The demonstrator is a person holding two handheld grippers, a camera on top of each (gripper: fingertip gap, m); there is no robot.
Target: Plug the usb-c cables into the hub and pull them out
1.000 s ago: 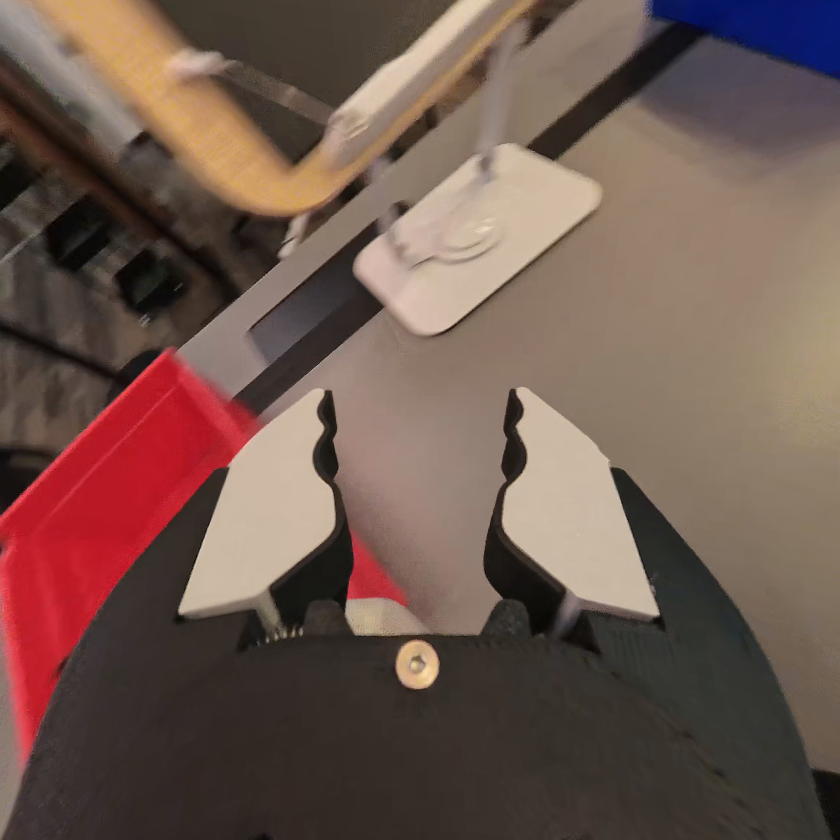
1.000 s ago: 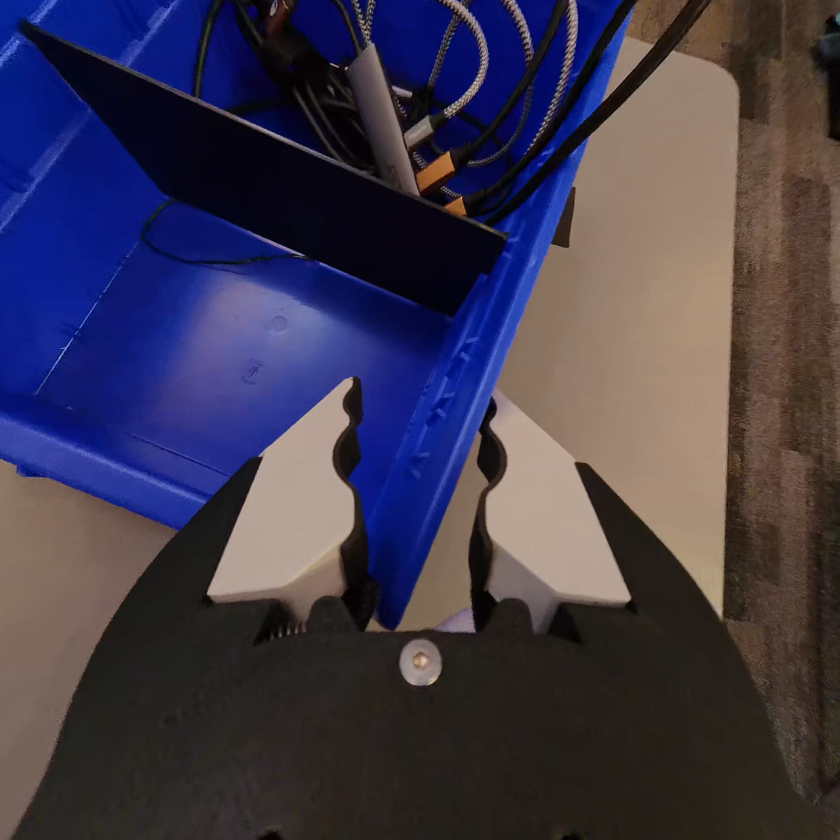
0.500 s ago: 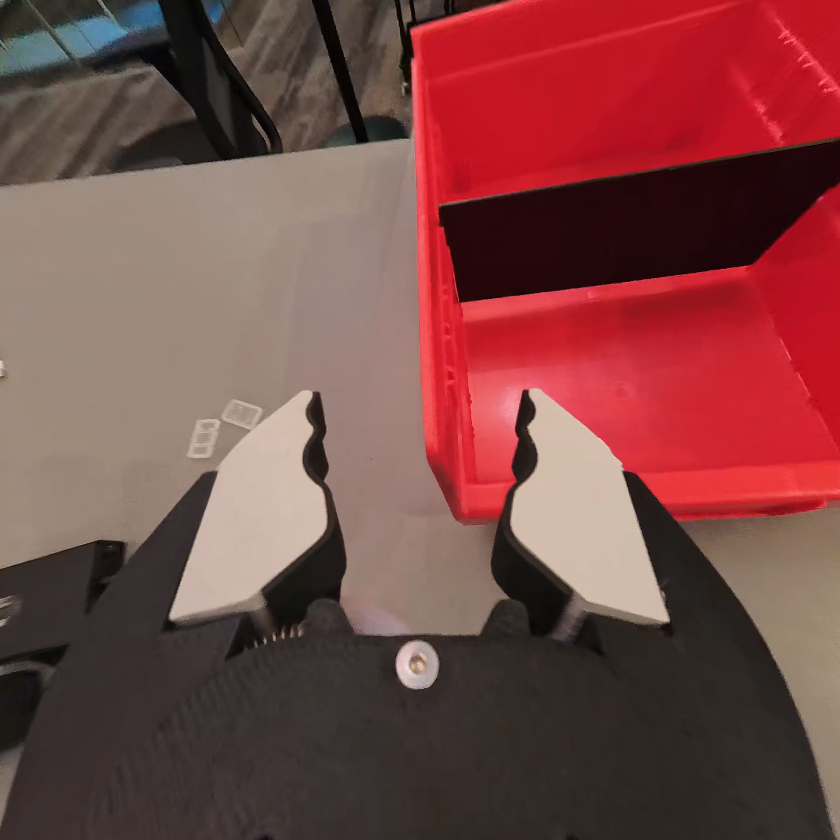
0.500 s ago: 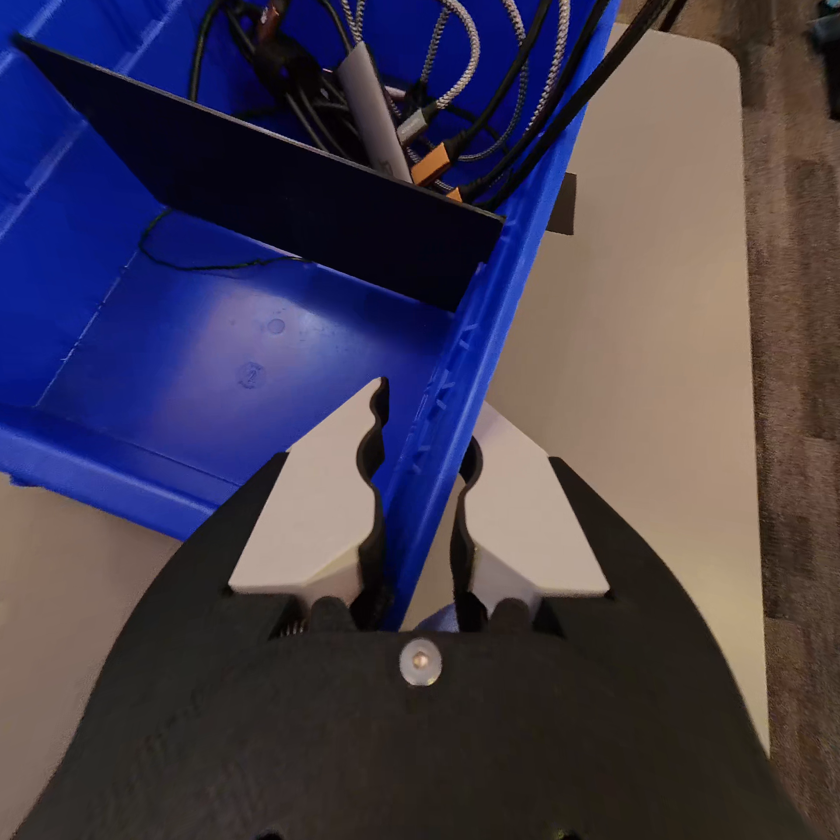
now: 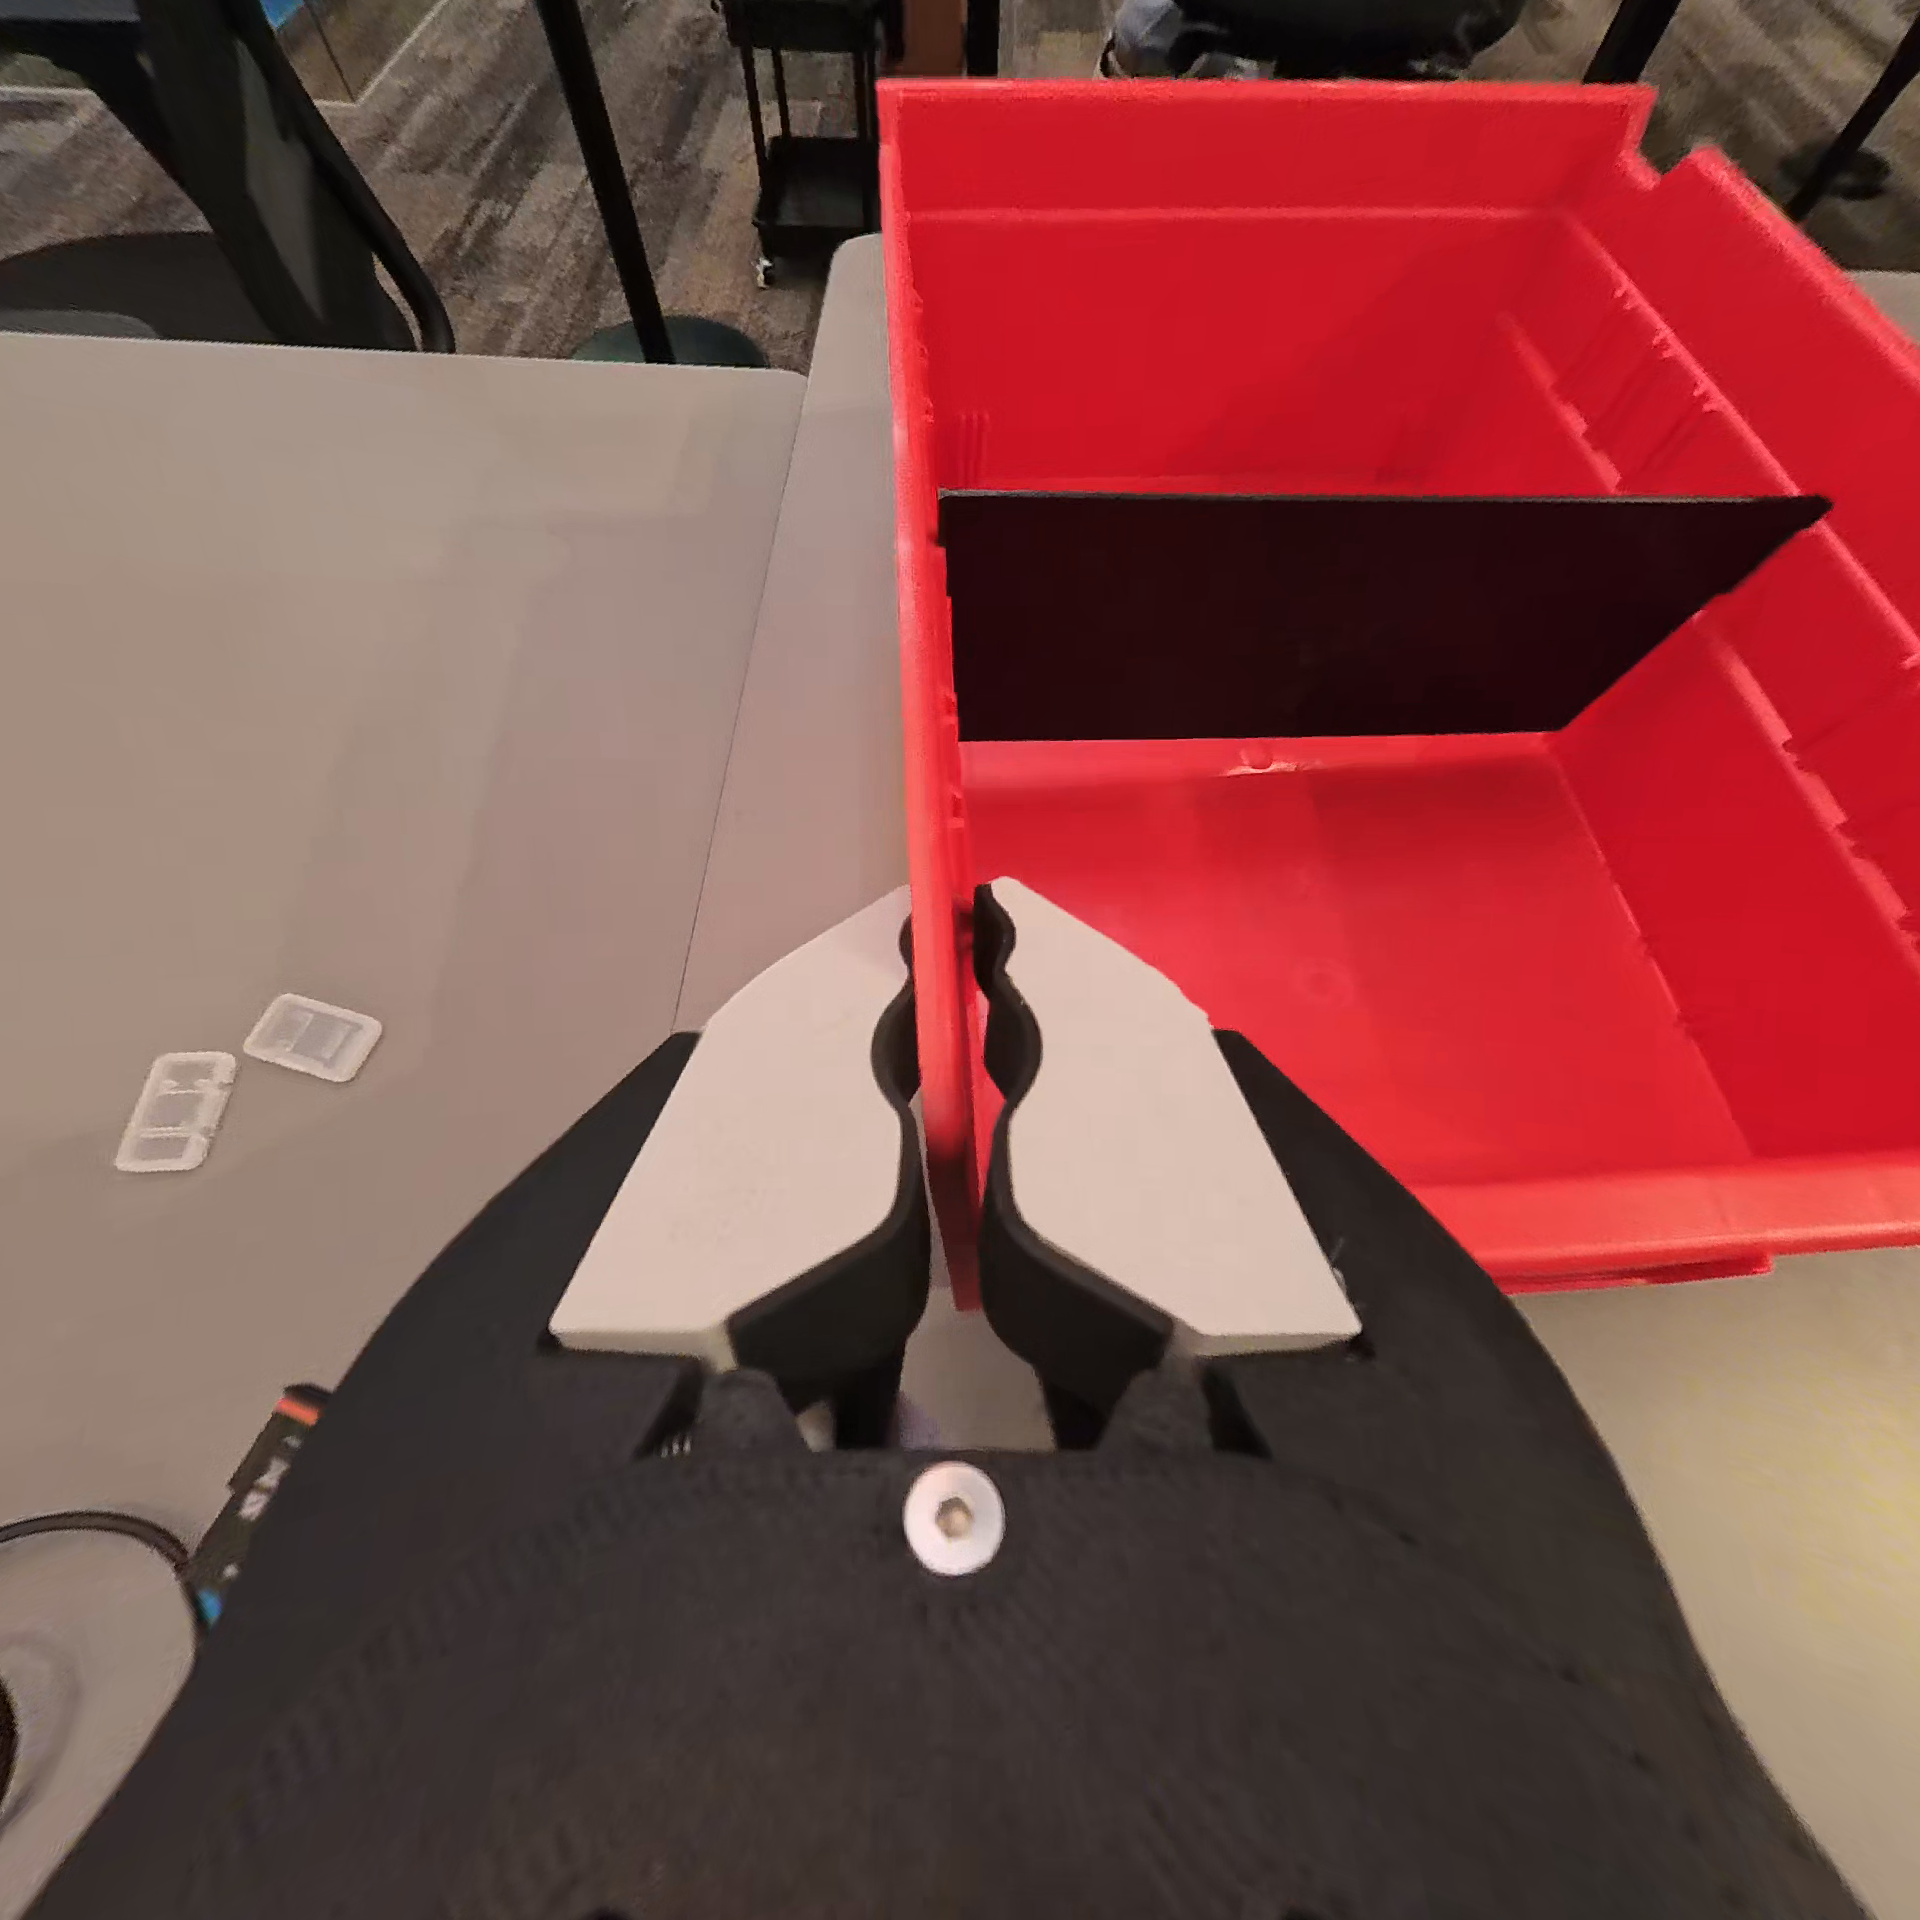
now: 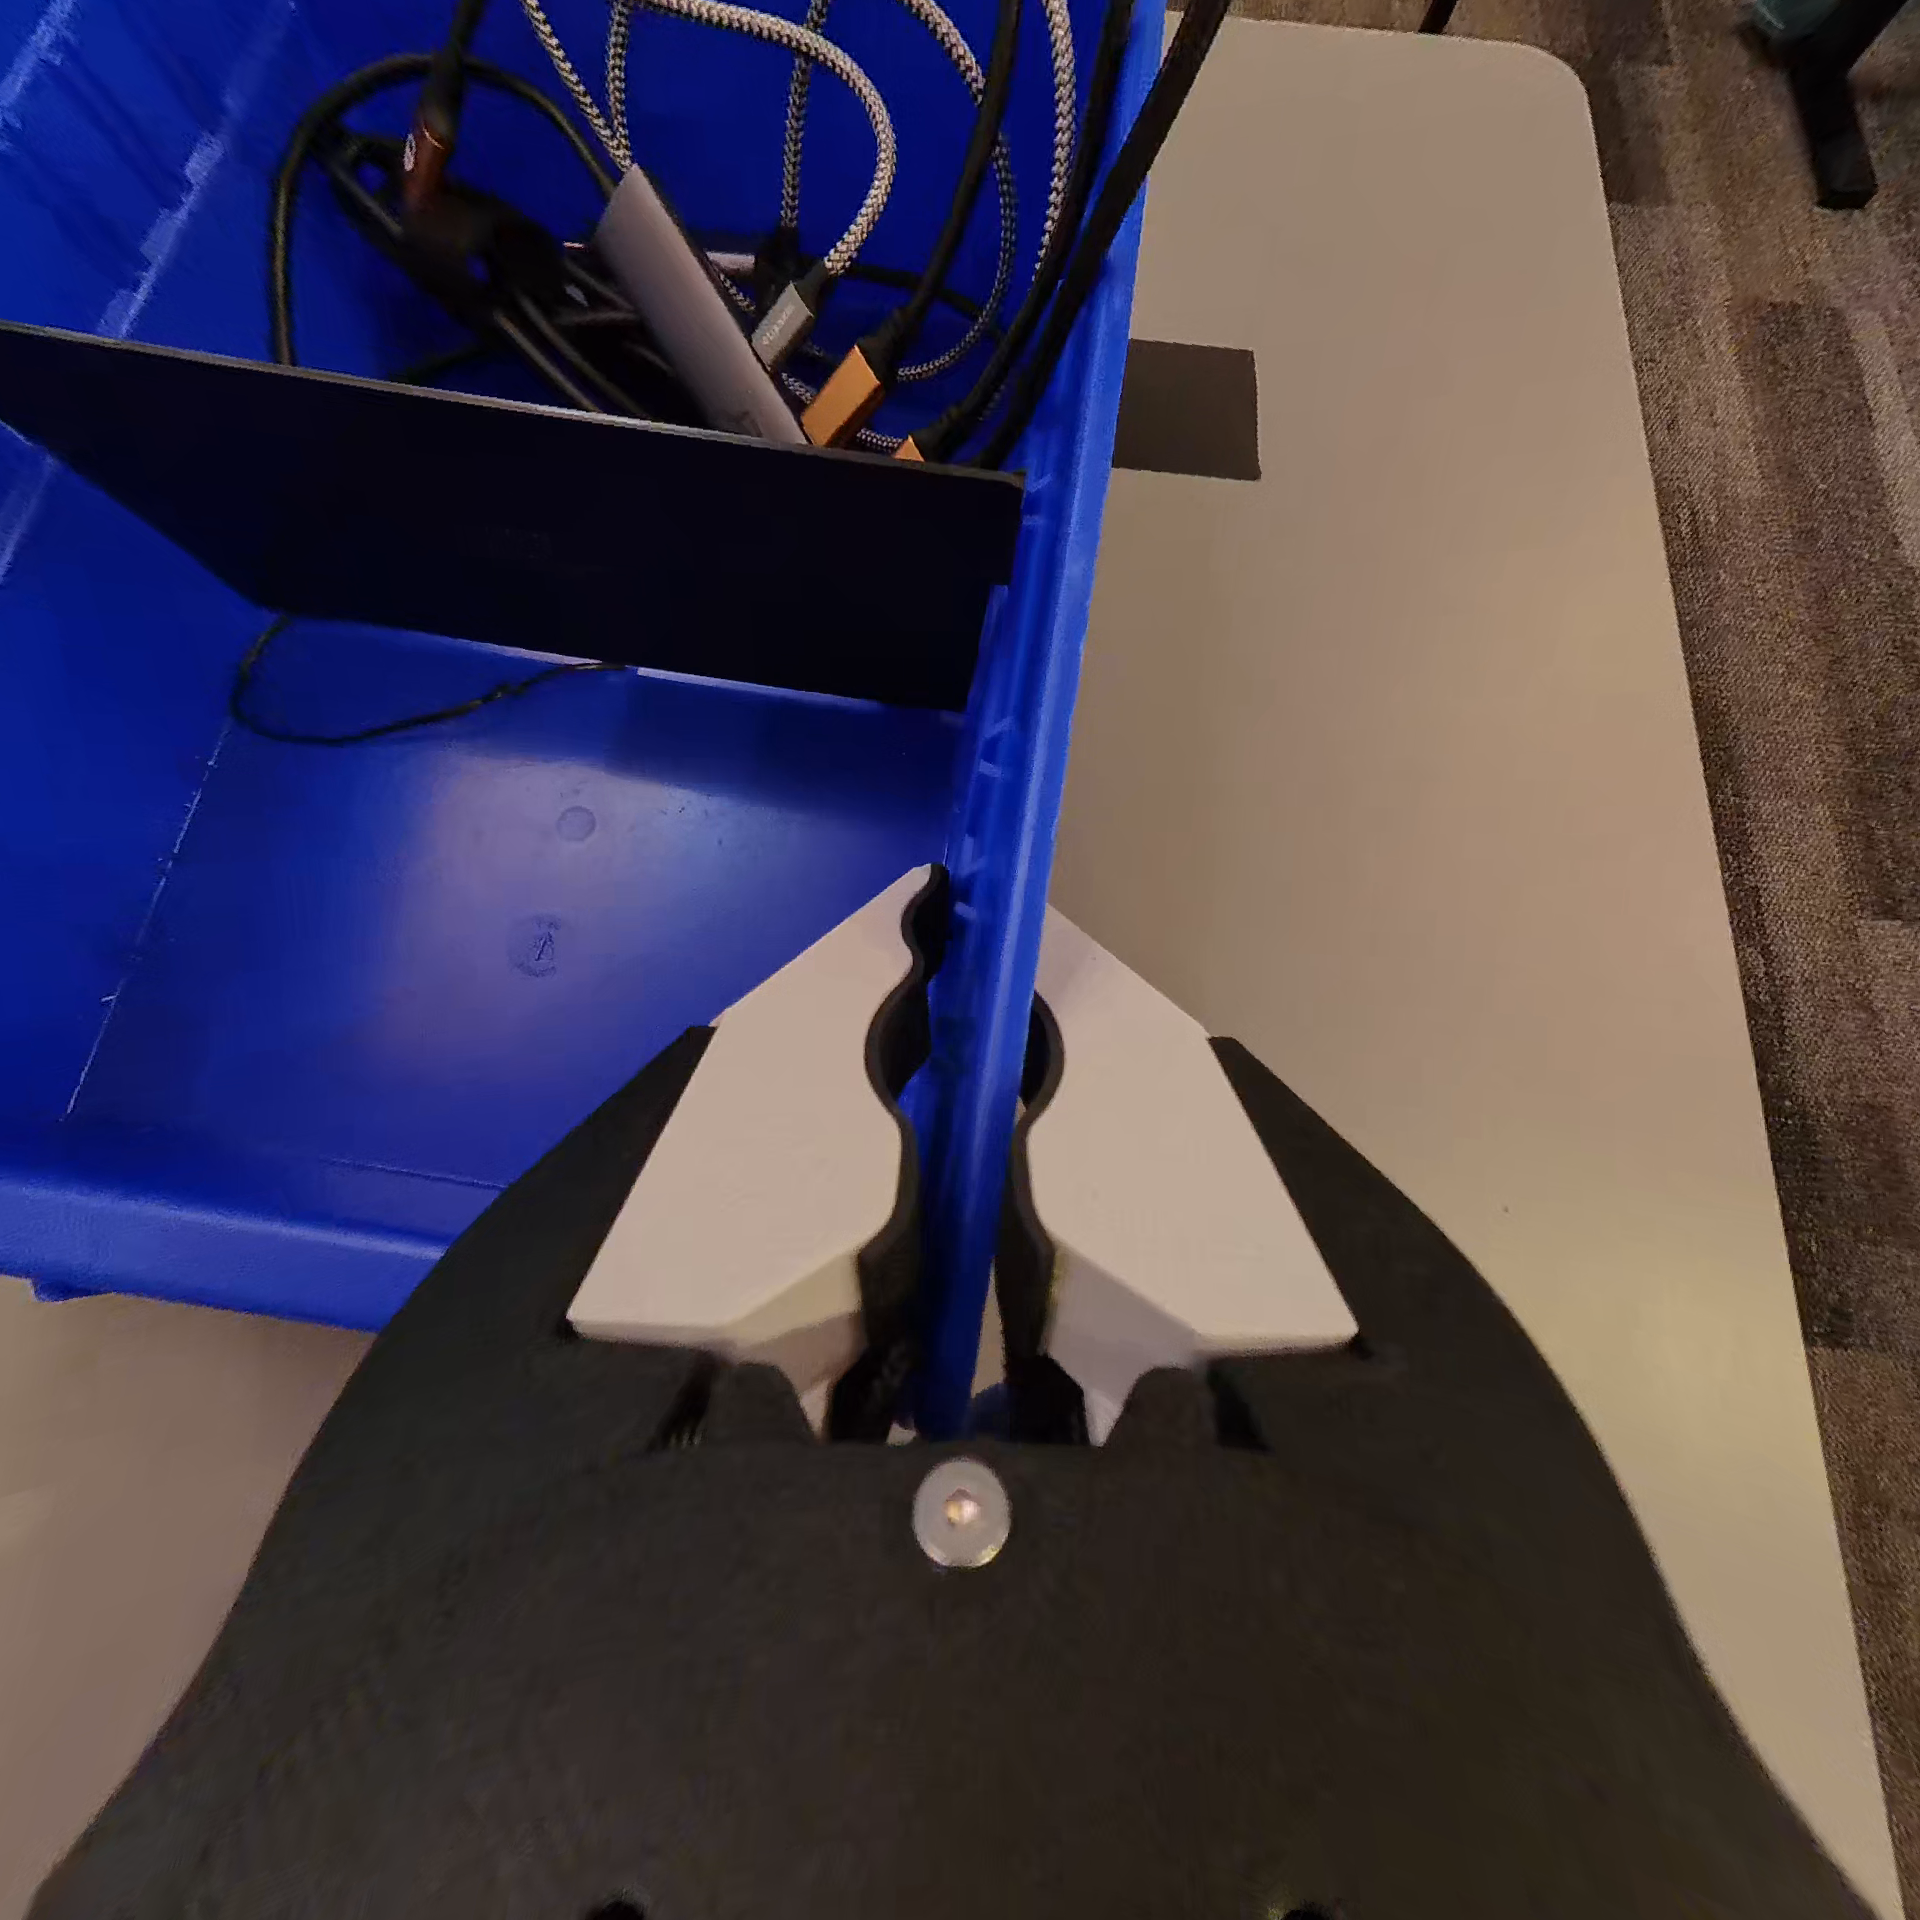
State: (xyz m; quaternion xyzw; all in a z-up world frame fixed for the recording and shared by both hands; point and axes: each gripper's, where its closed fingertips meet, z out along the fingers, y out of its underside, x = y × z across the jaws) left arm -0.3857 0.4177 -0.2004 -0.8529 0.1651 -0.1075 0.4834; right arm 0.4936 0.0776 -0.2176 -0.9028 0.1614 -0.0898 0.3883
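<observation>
A grey hub (image 6: 686, 301) lies in the far compartment of a blue bin (image 6: 1049, 644), tangled with braided and black USB-C cables (image 6: 873, 114); one plug has an orange shell (image 6: 847, 395). My right gripper (image 6: 987, 894) is shut on the blue bin's right wall, near its front corner. A black divider (image 6: 520, 551) splits the bin, and the near compartment holds only a thin black wire (image 6: 416, 717). In the left wrist view, my left gripper (image 5: 945, 904) is shut on the left wall of an empty red bin (image 5: 1247, 145) with a black divider (image 5: 1299, 613).
Two small clear plastic cases (image 5: 312, 1036) lie on the grey table left of the red bin. A black device with a cable (image 5: 260, 1475) sits at the lower left. A black patch (image 6: 1190, 410) is on the table right of the blue bin. The table edge and carpet (image 6: 1818, 727) are at the right. Spacing between my two grippers at the tips: around 95 cm.
My left gripper swung from a white stand base to the red bin and shut on its left wall. My right gripper narrowed from open to shut on the blue bin's right wall.
</observation>
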